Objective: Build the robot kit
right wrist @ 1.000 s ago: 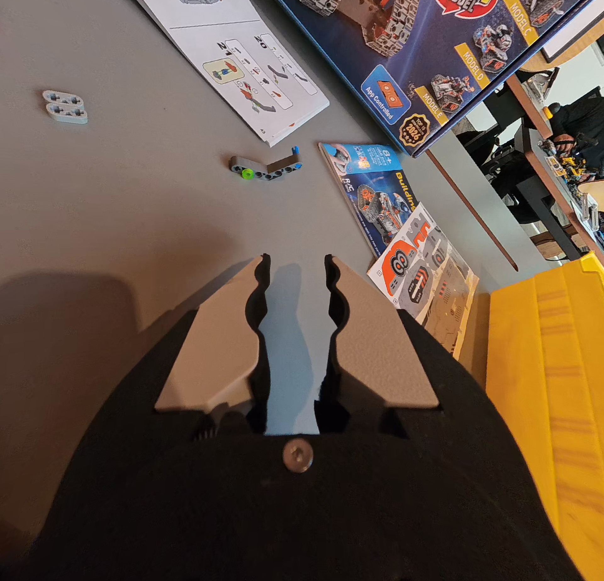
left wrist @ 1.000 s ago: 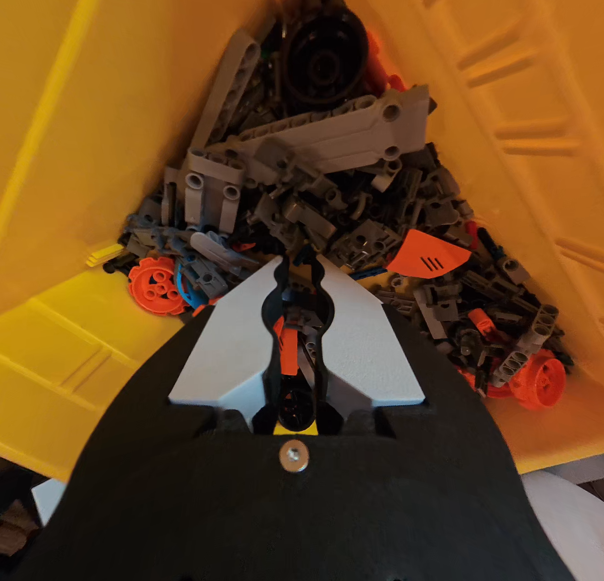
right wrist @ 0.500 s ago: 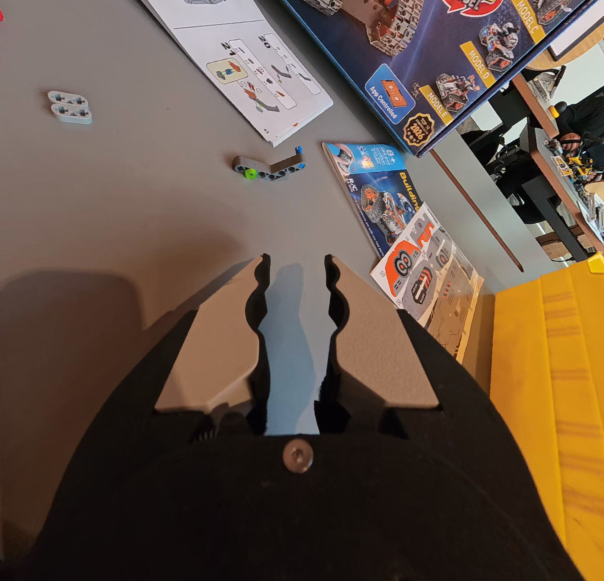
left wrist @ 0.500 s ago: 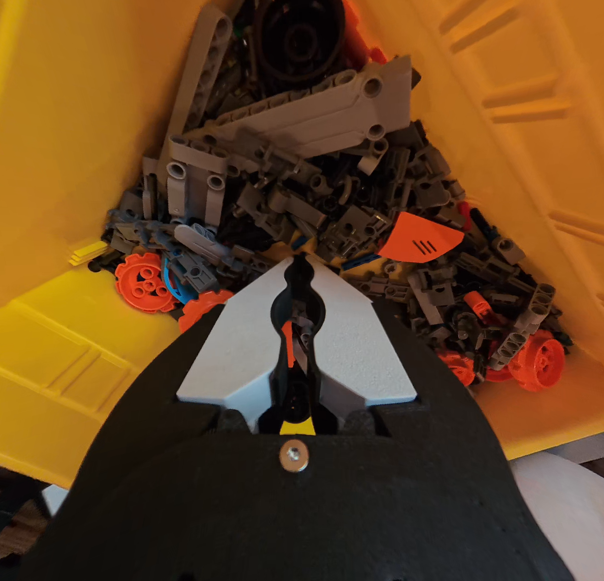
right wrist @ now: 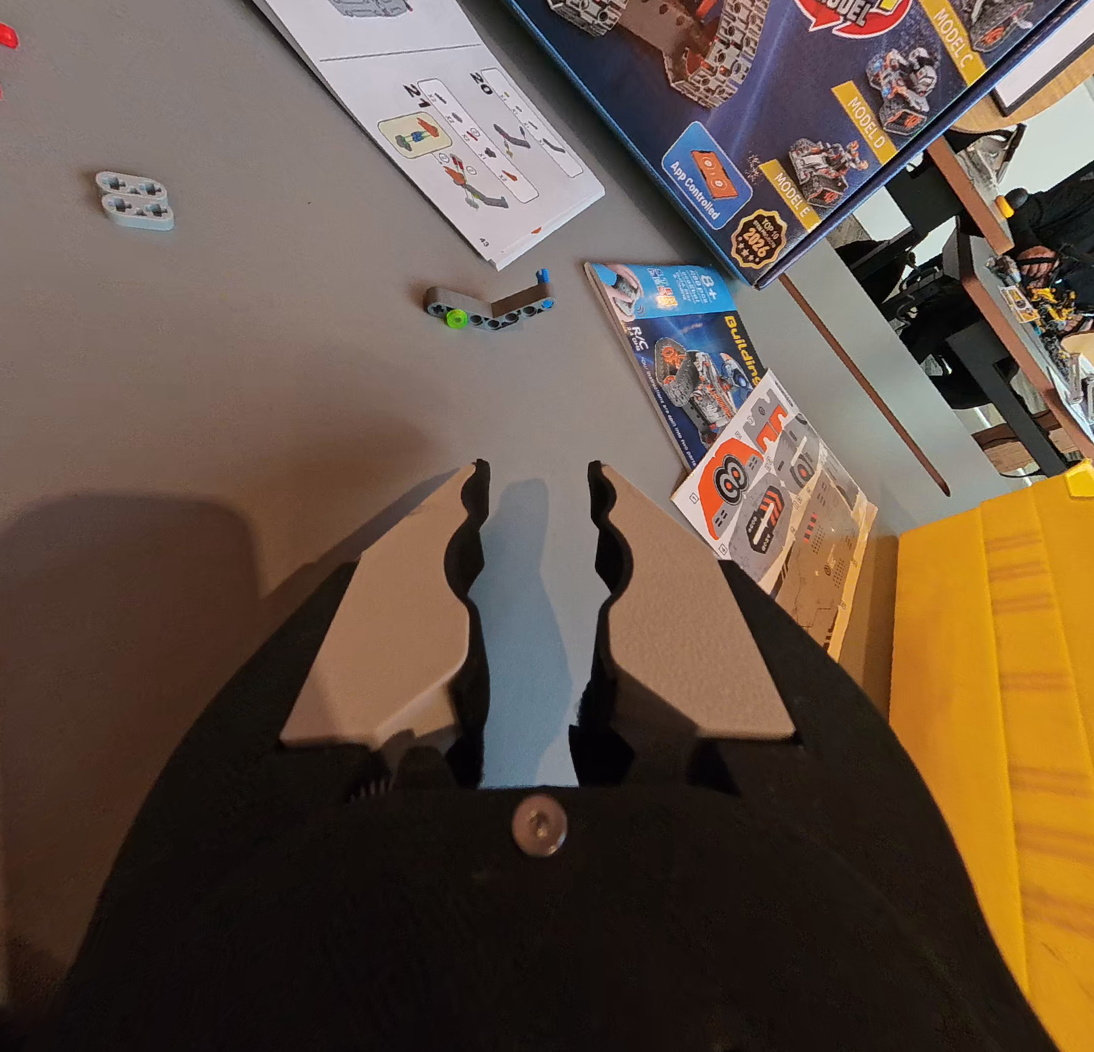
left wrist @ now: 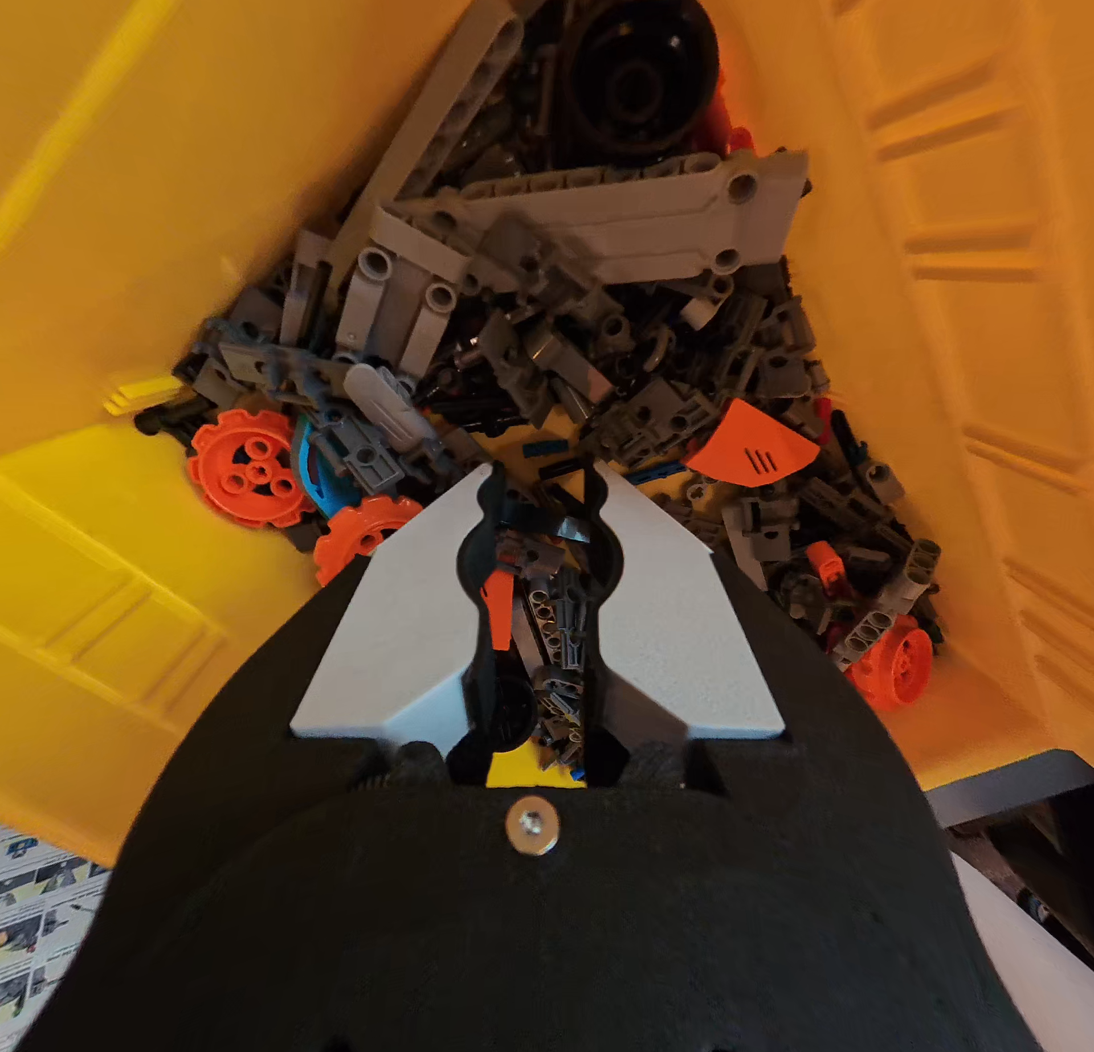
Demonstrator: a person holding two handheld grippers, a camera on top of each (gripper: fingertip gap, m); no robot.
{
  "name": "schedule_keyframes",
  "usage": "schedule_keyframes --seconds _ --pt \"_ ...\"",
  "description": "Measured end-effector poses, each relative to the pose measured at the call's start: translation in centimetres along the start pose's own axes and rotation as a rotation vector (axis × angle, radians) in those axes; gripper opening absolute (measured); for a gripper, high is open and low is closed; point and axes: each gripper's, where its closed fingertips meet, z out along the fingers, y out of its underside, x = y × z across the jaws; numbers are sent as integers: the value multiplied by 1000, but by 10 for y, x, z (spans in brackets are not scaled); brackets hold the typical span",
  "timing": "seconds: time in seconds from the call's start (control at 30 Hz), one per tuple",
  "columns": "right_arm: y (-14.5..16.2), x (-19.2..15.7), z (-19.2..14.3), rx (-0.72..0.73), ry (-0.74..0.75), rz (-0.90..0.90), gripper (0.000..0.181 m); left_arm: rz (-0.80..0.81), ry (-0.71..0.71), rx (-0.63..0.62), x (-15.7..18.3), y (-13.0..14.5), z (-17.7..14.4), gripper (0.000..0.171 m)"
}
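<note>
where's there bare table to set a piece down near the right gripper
Bare grey table lies ahead of the open right gripper, between the two light grey beams and the bent grey beam. Rightward it is crowded: booklets, sticker sheet, yellow bin.

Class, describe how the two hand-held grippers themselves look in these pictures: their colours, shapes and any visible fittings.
Both look alike. The left gripper and the right gripper each have a broad, matte black body, rounded like a fan, with one silver screw at its centre. Two pale grey, wedge-shaped fingers carry black, wavy-edged inner pads. No cables, markings or sleeves show.
</note>
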Motion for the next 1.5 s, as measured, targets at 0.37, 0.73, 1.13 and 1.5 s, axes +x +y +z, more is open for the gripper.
schedule_keyframes --seconds 0.37,0.73,1.13,1.5 --pt "0 -1 0 -3 -4 -3 34 38 -25 5 1 -6 2 20" --pt "-1 -1 -1 3 -2 -5 34 24 -13 -16 -4 0 9 20" --pt "-4 0 -2 26 -6 3 34 105 -28 -33 3 -1 9 2" --pt "-10 0 -4 69 -27 52 34 -1 -156 125 1 4 -47 2"
